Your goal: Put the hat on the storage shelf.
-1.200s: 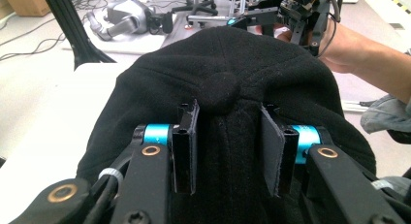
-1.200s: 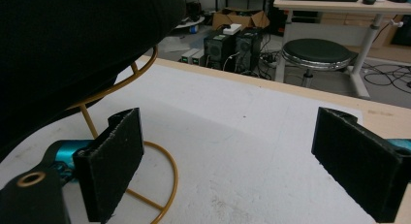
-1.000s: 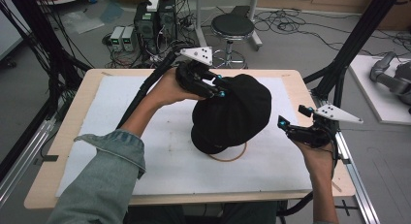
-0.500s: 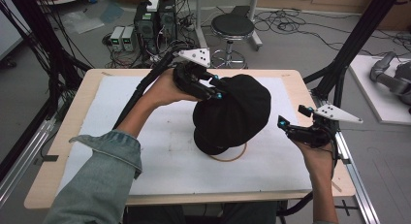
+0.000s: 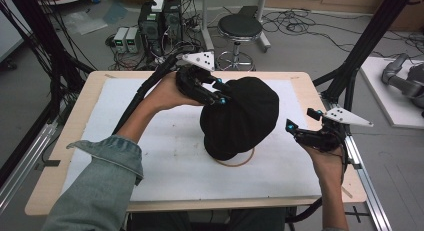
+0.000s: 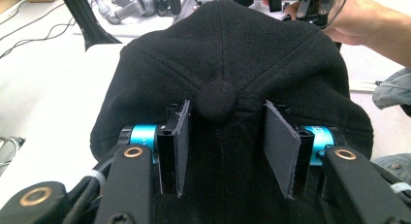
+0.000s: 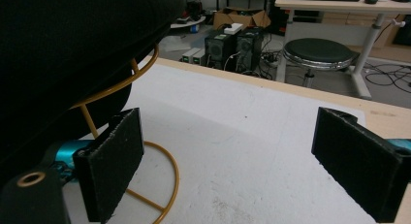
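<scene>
A black cap [image 5: 245,116] sits on a gold wire stand [image 5: 240,162] in the middle of the white mat. My left gripper [image 5: 220,98] rests on the cap's crown from the far left. In the left gripper view its jaws [image 6: 225,110] have just been opening. The cap's top button [image 6: 217,102] lies between the pads, with a gap on each side, and the fabric is no longer pinched. My right gripper [image 5: 298,123] hovers to the right of the cap with its jaws wide open [image 7: 230,136] and nothing between them. The cap [image 7: 63,40] and the stand's ring [image 7: 165,175] lie at its left.
The white mat [image 5: 165,156] covers a wooden table [image 5: 80,121]. A black frame post [image 5: 360,56] rises at the table's far right corner, and a rail [image 5: 362,176] runs along its right edge. Cables, computer boxes and a stool [image 5: 240,28] stand on the floor beyond.
Both hands and the cap keep their places. The left jaws look slightly wider apart on the crown than before.
</scene>
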Tool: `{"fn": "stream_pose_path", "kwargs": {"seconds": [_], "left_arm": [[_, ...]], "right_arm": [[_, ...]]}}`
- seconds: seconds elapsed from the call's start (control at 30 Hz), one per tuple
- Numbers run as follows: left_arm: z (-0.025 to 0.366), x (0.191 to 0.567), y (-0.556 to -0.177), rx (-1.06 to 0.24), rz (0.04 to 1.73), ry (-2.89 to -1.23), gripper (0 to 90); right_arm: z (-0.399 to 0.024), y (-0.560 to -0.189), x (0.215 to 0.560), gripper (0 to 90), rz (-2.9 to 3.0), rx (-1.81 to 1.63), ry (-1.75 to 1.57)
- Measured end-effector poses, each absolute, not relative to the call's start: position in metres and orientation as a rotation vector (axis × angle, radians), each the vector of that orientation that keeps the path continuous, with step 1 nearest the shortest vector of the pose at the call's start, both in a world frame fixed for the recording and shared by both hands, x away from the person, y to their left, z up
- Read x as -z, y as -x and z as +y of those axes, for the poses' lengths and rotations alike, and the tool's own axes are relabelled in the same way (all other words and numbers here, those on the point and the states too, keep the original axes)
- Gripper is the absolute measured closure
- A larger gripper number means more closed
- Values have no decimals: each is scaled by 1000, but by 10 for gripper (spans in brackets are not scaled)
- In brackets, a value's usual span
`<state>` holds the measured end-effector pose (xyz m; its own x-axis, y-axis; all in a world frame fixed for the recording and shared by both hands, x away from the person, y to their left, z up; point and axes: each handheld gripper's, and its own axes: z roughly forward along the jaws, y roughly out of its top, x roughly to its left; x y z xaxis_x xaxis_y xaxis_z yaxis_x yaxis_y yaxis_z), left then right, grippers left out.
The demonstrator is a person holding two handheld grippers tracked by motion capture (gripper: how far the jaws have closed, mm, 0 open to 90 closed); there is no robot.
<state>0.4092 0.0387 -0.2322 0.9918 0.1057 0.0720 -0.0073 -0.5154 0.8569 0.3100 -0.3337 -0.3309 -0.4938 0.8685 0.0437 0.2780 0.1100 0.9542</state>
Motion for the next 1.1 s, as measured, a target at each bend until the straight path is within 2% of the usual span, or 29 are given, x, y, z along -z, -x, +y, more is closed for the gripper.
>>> {"fn": "stream_pose_path", "kwargs": {"seconds": [0.23, 0.57, 0.77, 1.1], "left_arm": [[50, 235, -409, -151, 87, -2048, 521], [76, 231, -401, -200, 143, -2071, 477], [105, 229, -392, -259, 213, -2017, 464], [163, 244, -374, -383, 355, -1989, 388]], "right_arm": [[-333, -311, 331, 111, 1850, -1397, -1108], [-333, -313, 333, 111, 1855, -1390, -1120], [-333, -313, 334, 111, 1855, -1388, -1127], [-333, -316, 337, 111, 1868, -1377, -1131]]}}
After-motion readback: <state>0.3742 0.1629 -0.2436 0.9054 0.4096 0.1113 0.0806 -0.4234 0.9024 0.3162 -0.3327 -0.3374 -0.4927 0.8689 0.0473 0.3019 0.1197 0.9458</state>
